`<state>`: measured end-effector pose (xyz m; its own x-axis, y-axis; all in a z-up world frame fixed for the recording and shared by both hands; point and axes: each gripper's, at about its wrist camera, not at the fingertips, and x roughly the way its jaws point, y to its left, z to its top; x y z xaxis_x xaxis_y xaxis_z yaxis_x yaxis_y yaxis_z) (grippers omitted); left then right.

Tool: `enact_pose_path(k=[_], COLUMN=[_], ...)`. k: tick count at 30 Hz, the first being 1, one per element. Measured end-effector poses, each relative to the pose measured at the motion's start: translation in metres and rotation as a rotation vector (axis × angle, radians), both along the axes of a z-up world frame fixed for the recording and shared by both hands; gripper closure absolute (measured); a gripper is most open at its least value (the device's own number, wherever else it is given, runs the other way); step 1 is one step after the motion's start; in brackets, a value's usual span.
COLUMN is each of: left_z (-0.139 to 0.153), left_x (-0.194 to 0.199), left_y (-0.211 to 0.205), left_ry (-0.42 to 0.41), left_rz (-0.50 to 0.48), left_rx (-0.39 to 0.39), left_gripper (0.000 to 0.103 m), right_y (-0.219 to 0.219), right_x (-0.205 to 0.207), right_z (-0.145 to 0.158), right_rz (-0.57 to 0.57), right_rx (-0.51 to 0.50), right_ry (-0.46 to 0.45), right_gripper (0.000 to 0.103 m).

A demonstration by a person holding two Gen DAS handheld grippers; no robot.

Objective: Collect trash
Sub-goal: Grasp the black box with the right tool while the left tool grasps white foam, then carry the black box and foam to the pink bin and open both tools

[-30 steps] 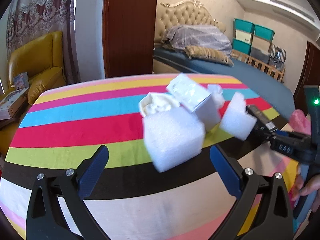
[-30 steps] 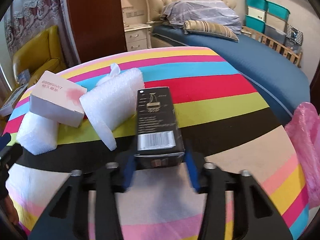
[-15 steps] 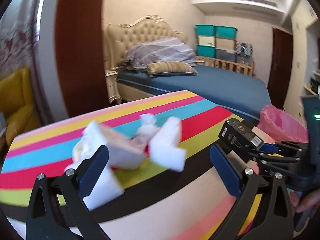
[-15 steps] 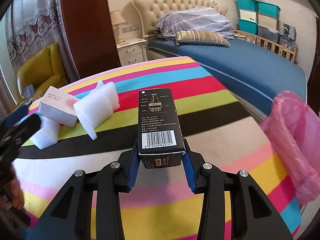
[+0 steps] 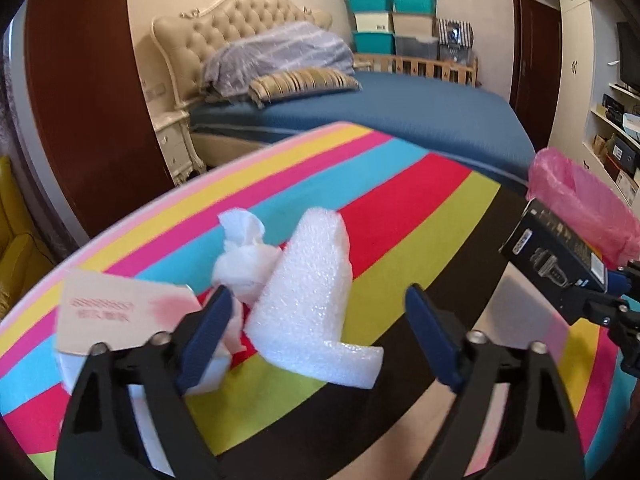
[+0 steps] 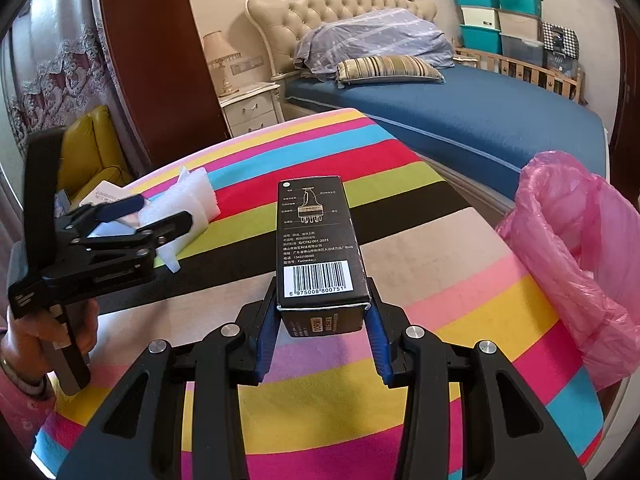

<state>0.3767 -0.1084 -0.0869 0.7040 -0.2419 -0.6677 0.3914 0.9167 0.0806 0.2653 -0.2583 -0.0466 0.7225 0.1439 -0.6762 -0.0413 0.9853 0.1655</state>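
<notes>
In the left wrist view my left gripper (image 5: 318, 292) hovers over the striped table (image 5: 420, 208). Its jaws are closing around a white foam wedge (image 5: 312, 264), and the pads stand clear of it. A crumpled tissue (image 5: 244, 256) lies against the foam by the left pad. A white carton with pink print (image 5: 112, 312) rests further left. My right gripper (image 6: 323, 308) is shut on a black box with a barcode (image 6: 312, 240) and holds it above the table. A pink trash bag (image 6: 568, 248) stands open at the table's right edge. The left gripper (image 6: 164, 210) shows at the left of the right wrist view.
A bed with a blue cover (image 6: 480, 120) lies beyond the table's far edge. A white nightstand (image 6: 252, 108) and a yellow armchair (image 6: 92, 152) stand at the back left. Teal storage bins (image 6: 496, 12) are stacked in the far corner.
My left gripper swung right from the foam block to the wedge and its jaws narrowed. The right gripper carried the black box right, toward the pink bag, then held still.
</notes>
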Motion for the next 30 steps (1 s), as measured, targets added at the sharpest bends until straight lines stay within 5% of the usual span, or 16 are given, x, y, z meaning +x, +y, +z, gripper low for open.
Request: enact_pose_path(k=[4,30], left_z=[-0.006,0.020], left_x=[0.002,-0.117], left_y=[-0.002,-0.074], left_ry=[0.038,-0.093], left_rz=[-0.026,-0.128], left_rx=[-0.001,-0.078], left_gripper=[0.047,0.048], right_y=[0.000,-0.051], right_x=[-0.002,-0.073], right_z=[0.001,0.015], right_rz=[-0.001,-0.098], right_rx=[-0.001,0.009], right_ry=[-0.002,-0.082], right_gripper=[0.064,0.064])
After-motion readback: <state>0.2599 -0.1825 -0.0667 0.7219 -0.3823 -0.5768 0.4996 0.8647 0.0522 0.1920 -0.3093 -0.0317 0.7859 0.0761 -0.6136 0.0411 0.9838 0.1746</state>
